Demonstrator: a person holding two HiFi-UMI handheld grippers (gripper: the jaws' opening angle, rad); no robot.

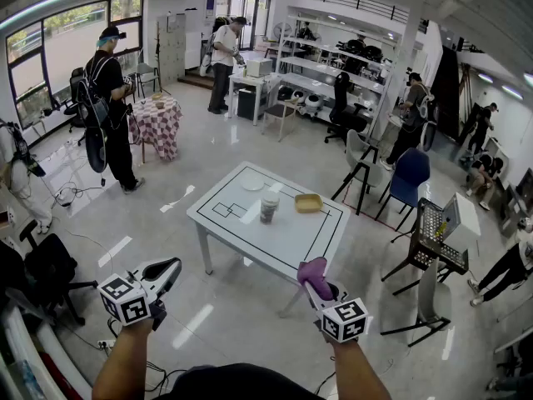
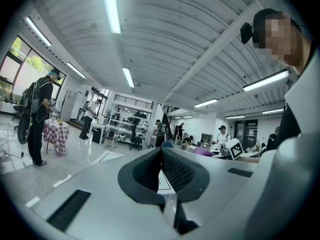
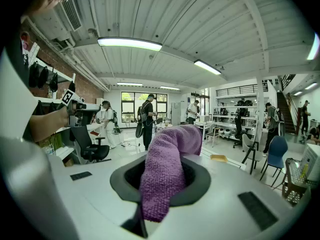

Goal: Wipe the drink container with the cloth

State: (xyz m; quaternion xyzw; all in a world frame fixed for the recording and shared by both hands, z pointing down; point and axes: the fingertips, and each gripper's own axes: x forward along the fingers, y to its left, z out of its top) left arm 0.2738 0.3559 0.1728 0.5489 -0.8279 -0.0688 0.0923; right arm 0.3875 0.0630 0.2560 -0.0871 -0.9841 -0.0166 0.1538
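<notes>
The drink container (image 1: pixel 269 207), a pale cup with a dark band, stands upright in the middle of the white table (image 1: pixel 287 244), well ahead of both grippers. My right gripper (image 1: pixel 317 280) is shut on a purple cloth (image 1: pixel 314 269), whose loose end flops over the jaw tips. In the right gripper view the cloth (image 3: pixel 167 169) fills the gap of the right gripper (image 3: pixel 166 156) and hides the fingertips. My left gripper (image 1: pixel 164 273) is held off the table's near left corner. It (image 2: pixel 161 153) is shut with nothing between its jaws.
A yellow dish (image 1: pixel 308 202) and a white plate (image 1: pixel 252 184) lie on the table near the cup. Chairs (image 1: pixel 410 179) and a wire basket (image 1: pixel 435 232) stand to the right, and an office chair (image 1: pixel 48 273) to the left. Several people stand further back.
</notes>
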